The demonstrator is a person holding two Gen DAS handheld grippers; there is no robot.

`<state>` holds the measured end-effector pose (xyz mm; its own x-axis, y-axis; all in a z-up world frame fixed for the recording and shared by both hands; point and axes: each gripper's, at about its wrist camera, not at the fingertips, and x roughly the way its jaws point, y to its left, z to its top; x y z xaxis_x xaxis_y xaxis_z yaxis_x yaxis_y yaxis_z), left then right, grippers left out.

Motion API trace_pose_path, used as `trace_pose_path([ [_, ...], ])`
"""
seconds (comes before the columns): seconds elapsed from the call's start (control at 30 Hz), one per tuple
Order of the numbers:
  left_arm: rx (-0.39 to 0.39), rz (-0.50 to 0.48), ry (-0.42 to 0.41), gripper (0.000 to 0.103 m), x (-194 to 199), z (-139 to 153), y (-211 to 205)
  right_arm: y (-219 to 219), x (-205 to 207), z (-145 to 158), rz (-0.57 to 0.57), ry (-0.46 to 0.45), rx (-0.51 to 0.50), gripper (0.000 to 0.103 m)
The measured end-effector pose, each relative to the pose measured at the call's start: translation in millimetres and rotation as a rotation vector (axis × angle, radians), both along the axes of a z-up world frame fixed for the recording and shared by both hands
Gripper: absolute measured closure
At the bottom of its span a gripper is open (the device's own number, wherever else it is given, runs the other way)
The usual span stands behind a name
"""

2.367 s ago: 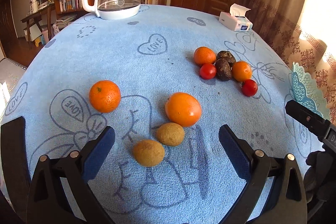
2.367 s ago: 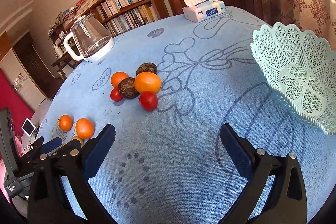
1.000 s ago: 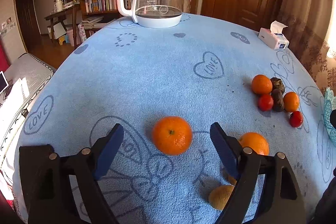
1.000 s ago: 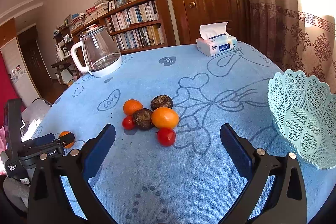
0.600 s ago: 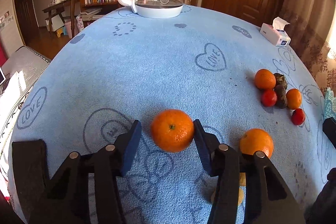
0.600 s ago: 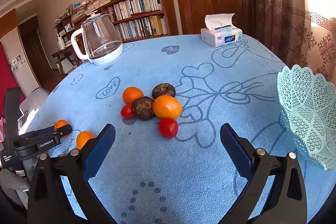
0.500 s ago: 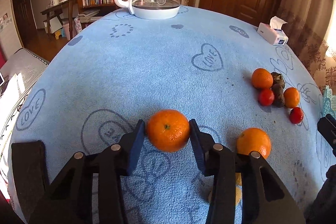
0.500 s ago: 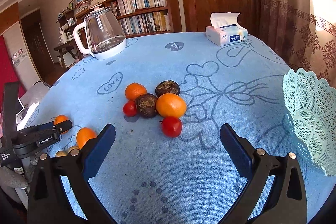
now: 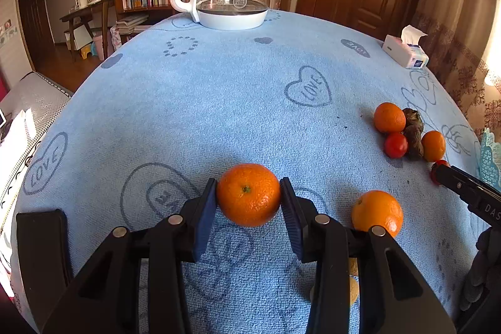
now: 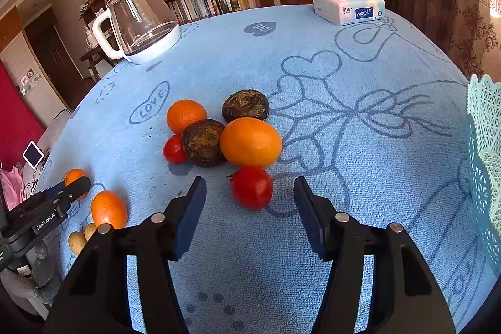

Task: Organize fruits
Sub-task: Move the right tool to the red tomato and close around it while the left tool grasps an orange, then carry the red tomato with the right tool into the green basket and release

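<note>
- L tongs (image 9: 249, 197): clamped on mandarin (image 9: 248, 194), lower centre of frame, resting on tabletop (image 9: 219, 102).
- R tongs (image 10: 250, 193): closing, pads not touching; tomato (image 10: 251, 187) dead centre between them.
- Basket (image 10: 485, 146): right edge.

"LOVE" stands in printed hearts on the blue cloth (image 9: 308, 89) over the counter. "Color Life" marks the far tissue box (image 10: 349, 7). "GenRobot.AI" runs along the left hand-held gripper (image 10: 67, 190).
</note>
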<state>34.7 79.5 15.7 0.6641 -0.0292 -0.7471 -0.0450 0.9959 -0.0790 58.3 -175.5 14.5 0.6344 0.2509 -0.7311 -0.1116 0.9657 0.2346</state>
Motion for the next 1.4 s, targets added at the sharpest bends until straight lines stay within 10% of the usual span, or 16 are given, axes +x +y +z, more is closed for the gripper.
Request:
trace_pose_path([
  [0.6, -0.012, 0.0, 0.008, 0.06, 2, -3, 3, 11, 7, -5, -0.006, 0.015, -0.108, 0.074],
  [1.4, -0.008, -0.002, -0.016, 0.063, -14, 11, -6, -17, -38, 26, -0.049, -0.112, -0.017, 0.074],
])
